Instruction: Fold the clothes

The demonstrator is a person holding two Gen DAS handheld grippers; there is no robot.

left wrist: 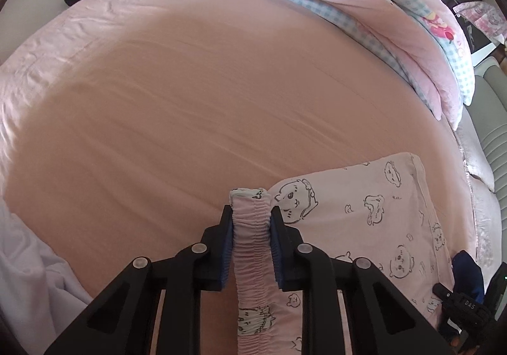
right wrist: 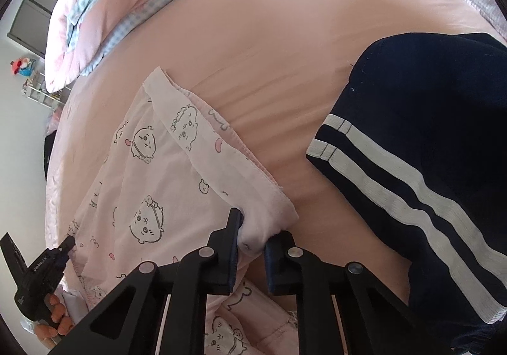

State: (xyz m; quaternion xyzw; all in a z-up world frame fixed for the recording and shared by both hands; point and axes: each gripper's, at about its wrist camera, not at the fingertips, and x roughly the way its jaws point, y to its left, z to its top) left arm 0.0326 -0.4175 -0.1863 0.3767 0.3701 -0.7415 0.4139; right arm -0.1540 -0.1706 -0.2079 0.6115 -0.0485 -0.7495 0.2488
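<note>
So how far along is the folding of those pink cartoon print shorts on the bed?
Barely started. Done: both grips are set. In hand: the left gripper pinches the elastic waistband of the pink shorts, and the right gripper pinches a hem corner. Left: the fold itself, then the navy striped garment, lying unfolded.

Ahead of me the pink bed sheet (left wrist: 196,95) lies bare and wide, plenty of room to sweep across. The heaped quilt (left wrist: 364,0) blocks the far side. A navy striped garment (right wrist: 427,139) crowds my right, close beside the cartoon-print pyjama shorts (right wrist: 152,184); white cloth (left wrist: 28,272) bunches on my left.
</note>
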